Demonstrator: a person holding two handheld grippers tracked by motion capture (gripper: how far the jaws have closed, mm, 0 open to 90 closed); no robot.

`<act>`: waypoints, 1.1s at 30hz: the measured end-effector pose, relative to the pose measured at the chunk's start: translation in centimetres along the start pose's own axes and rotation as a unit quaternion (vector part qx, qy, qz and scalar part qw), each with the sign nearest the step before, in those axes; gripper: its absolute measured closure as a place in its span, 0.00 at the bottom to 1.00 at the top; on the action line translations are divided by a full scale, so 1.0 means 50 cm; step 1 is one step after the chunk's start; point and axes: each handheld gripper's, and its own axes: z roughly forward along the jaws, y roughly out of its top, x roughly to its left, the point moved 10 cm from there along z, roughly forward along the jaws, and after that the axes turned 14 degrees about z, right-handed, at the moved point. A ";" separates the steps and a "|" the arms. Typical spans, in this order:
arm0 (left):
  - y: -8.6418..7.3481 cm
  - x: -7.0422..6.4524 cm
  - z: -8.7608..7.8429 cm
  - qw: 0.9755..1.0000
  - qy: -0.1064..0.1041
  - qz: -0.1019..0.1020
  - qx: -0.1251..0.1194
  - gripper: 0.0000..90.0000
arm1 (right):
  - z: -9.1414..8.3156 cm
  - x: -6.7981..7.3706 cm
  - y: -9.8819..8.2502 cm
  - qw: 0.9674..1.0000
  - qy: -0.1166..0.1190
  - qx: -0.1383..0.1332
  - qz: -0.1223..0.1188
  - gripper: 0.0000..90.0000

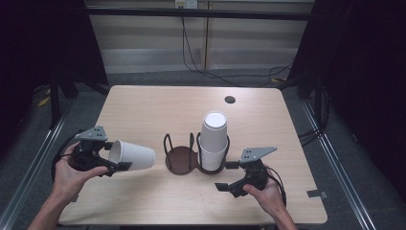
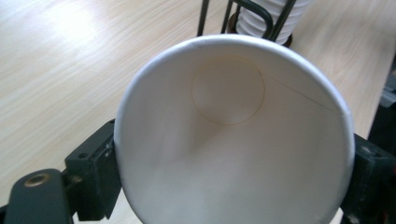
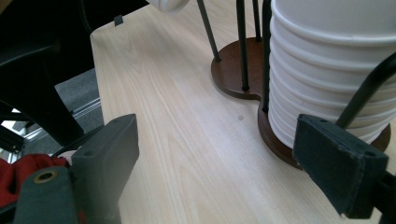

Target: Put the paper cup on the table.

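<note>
My left gripper [image 1: 117, 158] is shut on a white paper cup [image 1: 134, 154] at its rim, holding it on its side above the table with the base pointing right toward the holder. In the left gripper view the cup [image 2: 229, 135] opens toward the camera, and the black pads [image 2: 95, 172] press on both sides of it. A dark two-ring cup holder [image 1: 181, 158] stands mid-table. Its left ring is empty and its right ring holds a stack of upside-down white cups [image 1: 213, 139]. My right gripper [image 1: 228, 175] rests open beside that stack [image 3: 327, 60], with nothing between its jaws.
The light wooden table [image 1: 158, 105] has a round cable hole [image 1: 230, 99] at the back right. Black cables run across the floor behind the table. A small grey clip [image 1: 317, 194] sits at the table's right front edge.
</note>
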 end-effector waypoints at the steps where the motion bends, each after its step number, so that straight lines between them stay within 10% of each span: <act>1: 0.000 0.003 -0.001 1.000 0.002 0.005 0.005 0.14 | 0.000 -0.001 0.000 1.000 0.000 0.000 0.000 0.16; 16: 0.024 0.064 0.045 0.996 0.013 0.020 0.082 0.14 | -0.004 -0.003 -0.003 1.000 -0.007 -0.002 -0.008 0.16; 20: 0.038 0.076 0.059 0.992 0.021 0.044 0.120 0.14 | -0.002 -0.003 -0.005 1.000 -0.007 -0.001 -0.007 0.16; 33: 0.050 0.092 0.117 0.983 0.010 0.033 0.182 0.13 | -0.001 -0.003 -0.011 1.000 -0.010 0.005 -0.009 0.16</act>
